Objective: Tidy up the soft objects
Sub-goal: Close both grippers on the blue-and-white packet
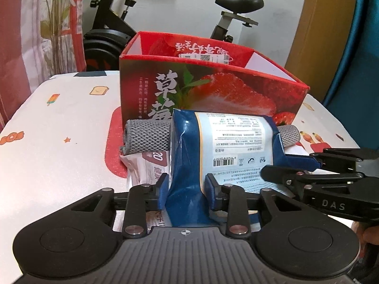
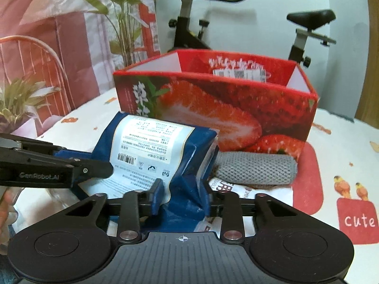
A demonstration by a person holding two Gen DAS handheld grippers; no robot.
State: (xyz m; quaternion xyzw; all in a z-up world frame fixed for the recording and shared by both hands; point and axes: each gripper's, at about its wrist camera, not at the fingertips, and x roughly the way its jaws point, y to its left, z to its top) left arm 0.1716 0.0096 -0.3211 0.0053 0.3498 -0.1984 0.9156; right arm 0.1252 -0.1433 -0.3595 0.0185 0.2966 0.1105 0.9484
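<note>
Left wrist view: the left gripper (image 1: pixel 187 189) pinches the near edge of the blue pouch (image 1: pixel 227 146), which lies on the tabletop (image 1: pixel 59 142) just before the strawberry box (image 1: pixel 213 87); a level, two-handed lift should clear its rim.

Right wrist view: the right gripper (image 2: pixel 183 196) pinches the same glossy, crumpled pouch (image 2: pixel 151 146), beside a grey knitted roll (image 2: pixel 255 168).

- One blue pouch (image 1: pixel 189 146) with a white label.
- One rolled grey knitted cloth (image 2: pixel 255 168).
- One white packet (image 1: pixel 146 168) under them, possibly more; unclear.
- One red strawberry box (image 1: pixel 208 87), open-topped.
- Two grippers: left gripper (image 1: pixel 187 187), right gripper (image 2: pixel 183 194).
- One exercise bike (image 2: pixel 236 23) behind.
</note>
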